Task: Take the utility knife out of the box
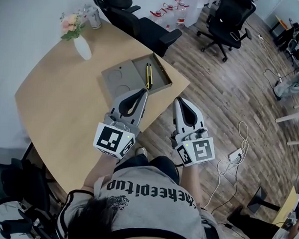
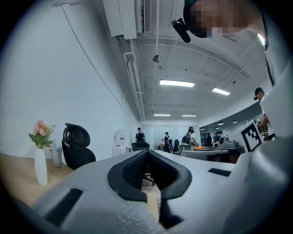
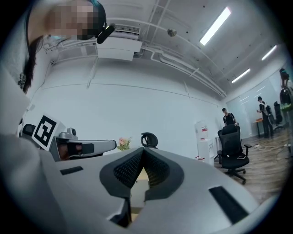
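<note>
A flat grey cardboard box [image 1: 160, 78] lies open on the tan table [image 1: 57, 103], its lid [image 1: 117, 79] folded out to the left. Inside the tray lies the yellow and black utility knife [image 1: 149, 75], lengthwise. My left gripper [image 1: 142, 92] hovers just short of the box's near edge, jaws shut with nothing between them. My right gripper [image 1: 179, 100] is beside it over the table's corner, also shut and empty. In the left gripper view the left gripper [image 2: 147, 151] has its pads together. The right gripper [image 3: 143, 150] looks the same in its own view. Neither gripper view shows the knife.
A white vase of flowers [image 1: 82, 47] stands at the table's far left, also seen as the vase [image 2: 40, 165]. Black office chairs [image 1: 143, 21] [image 1: 226, 21] stand beyond the table. A cable and plug strip [image 1: 235, 154] lie on the wooden floor to the right.
</note>
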### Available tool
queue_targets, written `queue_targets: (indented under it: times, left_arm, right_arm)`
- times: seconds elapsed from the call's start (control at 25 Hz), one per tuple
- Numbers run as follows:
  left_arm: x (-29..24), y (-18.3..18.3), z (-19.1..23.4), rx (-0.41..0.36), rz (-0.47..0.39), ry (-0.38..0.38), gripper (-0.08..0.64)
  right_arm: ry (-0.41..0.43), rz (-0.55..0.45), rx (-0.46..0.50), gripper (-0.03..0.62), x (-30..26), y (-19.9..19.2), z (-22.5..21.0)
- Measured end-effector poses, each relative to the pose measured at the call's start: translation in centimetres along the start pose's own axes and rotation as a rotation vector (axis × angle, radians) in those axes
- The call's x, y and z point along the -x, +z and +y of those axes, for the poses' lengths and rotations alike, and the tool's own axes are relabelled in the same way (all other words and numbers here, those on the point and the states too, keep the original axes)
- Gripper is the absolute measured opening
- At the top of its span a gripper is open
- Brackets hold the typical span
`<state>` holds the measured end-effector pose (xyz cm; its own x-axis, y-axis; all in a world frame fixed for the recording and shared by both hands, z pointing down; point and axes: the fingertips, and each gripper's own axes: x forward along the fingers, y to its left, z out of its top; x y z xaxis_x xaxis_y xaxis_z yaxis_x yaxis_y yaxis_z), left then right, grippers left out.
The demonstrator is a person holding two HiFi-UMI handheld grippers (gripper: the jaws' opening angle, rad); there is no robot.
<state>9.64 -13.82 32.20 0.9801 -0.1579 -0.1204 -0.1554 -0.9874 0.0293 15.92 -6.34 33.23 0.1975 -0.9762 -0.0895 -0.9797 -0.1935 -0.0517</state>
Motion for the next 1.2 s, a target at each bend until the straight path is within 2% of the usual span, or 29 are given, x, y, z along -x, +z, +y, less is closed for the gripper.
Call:
queue_targets:
  times: [0.2, 0.48, 1.2]
  left_arm:
    - [-0.5, -0.4, 0.8, 0.004, 0.004, -0.001, 0.018]
    - [-1.5, -0.6, 2.3, 0.011, 0.004, 0.045, 0.018]
    - [-7.5, -0.6, 6.7, -0.008, 0.001, 0.246, 0.018]
  right_arm:
    - [0.002, 0.009, 0.004, 0.006, -0.9, -0.3, 0.0]
    - [0.038, 0.02, 0.005, 0.006, -2.8, -0.4, -1.0]
    - [0.257, 0.04, -0.017, 0.008, -11.5, -0.4, -5.9]
